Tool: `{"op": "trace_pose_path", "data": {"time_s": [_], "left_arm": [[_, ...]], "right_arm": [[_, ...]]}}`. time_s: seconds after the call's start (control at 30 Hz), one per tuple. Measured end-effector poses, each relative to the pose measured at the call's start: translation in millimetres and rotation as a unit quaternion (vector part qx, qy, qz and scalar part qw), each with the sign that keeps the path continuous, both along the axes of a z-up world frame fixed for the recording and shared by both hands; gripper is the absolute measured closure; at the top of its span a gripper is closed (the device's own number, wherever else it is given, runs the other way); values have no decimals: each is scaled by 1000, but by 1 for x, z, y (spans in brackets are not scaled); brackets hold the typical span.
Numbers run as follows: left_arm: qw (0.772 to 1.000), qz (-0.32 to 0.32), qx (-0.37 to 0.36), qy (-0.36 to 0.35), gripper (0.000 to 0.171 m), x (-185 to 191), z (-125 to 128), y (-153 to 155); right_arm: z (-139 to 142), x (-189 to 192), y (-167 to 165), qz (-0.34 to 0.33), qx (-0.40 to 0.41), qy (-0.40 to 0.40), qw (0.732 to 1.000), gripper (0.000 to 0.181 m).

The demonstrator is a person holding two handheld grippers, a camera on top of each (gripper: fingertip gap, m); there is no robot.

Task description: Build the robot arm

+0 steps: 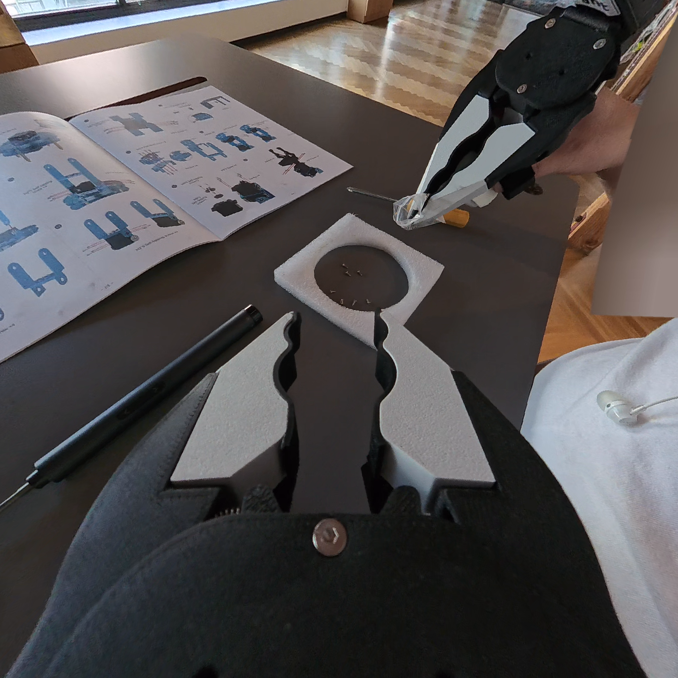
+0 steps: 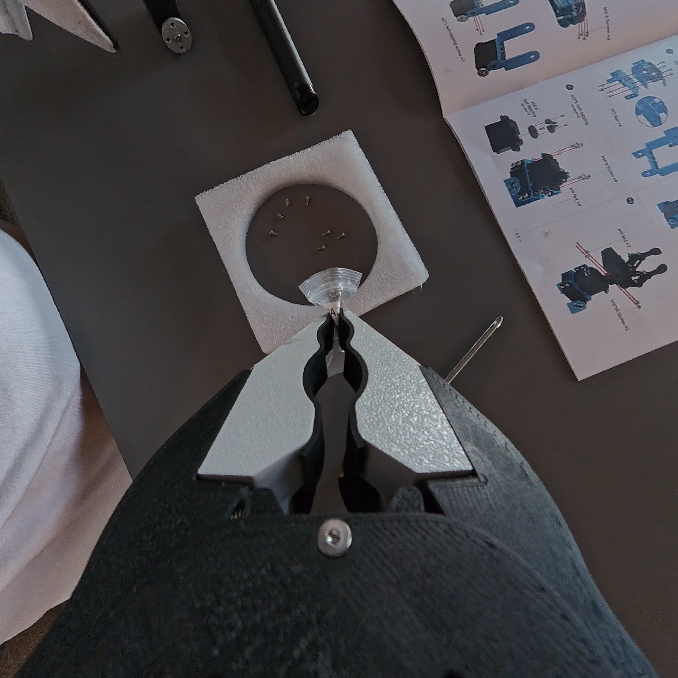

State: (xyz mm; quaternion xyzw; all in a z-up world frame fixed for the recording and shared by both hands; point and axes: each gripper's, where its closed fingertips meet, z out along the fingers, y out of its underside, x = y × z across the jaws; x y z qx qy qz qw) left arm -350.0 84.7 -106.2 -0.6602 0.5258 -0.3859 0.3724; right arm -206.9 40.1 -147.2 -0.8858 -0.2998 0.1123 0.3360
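Plastic bag (image 2: 329, 283), pinched in the right claw (image 2: 336, 318), is held over the foam ring (image 2: 389, 234) on the worktop (image 2: 110, 183); screws (image 2: 305, 223) could be scattered if tipped carelessly; left claw (image 1: 335, 317) gapes empty

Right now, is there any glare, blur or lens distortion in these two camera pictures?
Left wrist view: window glare on the glossy wooden floor, wide-angle bending of the dark matte table, a flat masked patch at right. Right wrist view: even light, tiny metal screws sharp inside the white square foam ring, crinkled clear plastic bag slightly shiny.
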Motion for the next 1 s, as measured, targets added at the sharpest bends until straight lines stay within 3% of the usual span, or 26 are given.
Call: {"op": "trace_pose_path", "data": {"time_s": [1.0], "left_arm": [[1000,4,-5,-4,132,-3,1,-1]], "right_arm": [[2,-1,-2,-3,-1,-5,1000,180]]}}
